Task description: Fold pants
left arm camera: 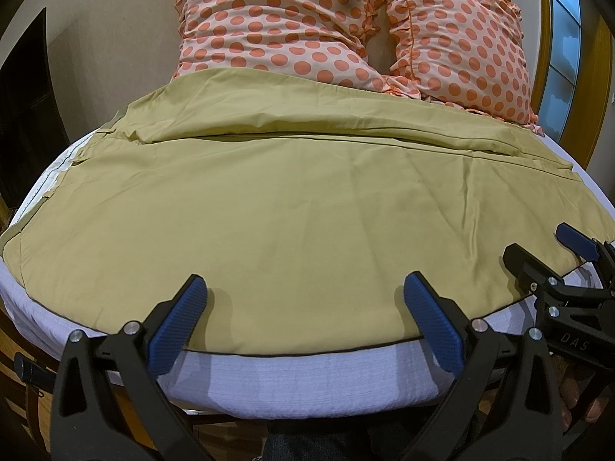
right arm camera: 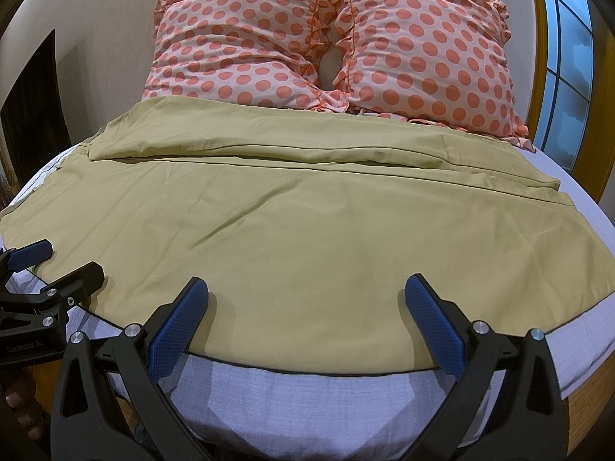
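Pants (left arm camera: 292, 207) on bed (left arm camera: 307, 376) (2 pillows (right arm camera: 269, 46))

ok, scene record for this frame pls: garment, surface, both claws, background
garment: khaki pants spread flat, sideways across the bed
surface: bed with white cover
left claw: open, over the pants' near edge, holding nothing
right claw: open, over the near edge, holding nothing
background: two polka-dot pillows beyond the pants

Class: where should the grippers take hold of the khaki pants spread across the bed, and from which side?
Grip the pants at their near edge, coming in low from the bed's foot. That edge lies flat and exposed on the white sheet, just ahead of the open left gripper and right gripper.
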A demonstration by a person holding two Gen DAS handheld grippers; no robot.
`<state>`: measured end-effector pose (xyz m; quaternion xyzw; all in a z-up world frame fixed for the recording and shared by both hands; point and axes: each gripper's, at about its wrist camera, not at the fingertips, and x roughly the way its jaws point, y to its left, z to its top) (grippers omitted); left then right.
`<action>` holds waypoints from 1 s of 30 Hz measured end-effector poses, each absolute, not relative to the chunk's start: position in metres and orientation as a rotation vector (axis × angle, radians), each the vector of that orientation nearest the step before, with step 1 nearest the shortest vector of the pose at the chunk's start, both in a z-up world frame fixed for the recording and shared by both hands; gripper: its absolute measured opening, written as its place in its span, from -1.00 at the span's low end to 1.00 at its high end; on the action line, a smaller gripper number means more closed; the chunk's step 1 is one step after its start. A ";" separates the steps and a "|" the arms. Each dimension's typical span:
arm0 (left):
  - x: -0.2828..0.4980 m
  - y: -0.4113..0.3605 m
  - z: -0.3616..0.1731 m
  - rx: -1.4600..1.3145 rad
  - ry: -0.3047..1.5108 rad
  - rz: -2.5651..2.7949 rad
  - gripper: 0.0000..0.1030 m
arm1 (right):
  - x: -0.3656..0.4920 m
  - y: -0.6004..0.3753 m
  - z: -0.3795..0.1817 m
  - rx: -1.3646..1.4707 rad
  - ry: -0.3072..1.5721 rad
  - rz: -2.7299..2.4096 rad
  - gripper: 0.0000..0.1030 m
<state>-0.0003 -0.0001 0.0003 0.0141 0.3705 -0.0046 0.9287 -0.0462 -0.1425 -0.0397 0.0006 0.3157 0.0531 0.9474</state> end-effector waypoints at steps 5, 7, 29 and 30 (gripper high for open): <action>0.000 0.000 0.000 0.029 0.759 -0.009 0.97 | -0.047 -0.143 -0.040 0.001 0.640 0.108 0.97; 0.000 0.000 0.000 0.029 0.758 -0.009 0.97 | -0.047 -0.143 -0.040 0.002 0.637 0.108 0.97; 0.000 0.000 0.000 0.030 0.754 -0.009 0.97 | -0.045 -0.143 -0.038 0.002 0.631 0.106 0.97; 0.000 0.000 0.000 0.029 0.754 -0.009 0.97 | -0.045 -0.143 -0.039 0.003 0.630 0.106 0.97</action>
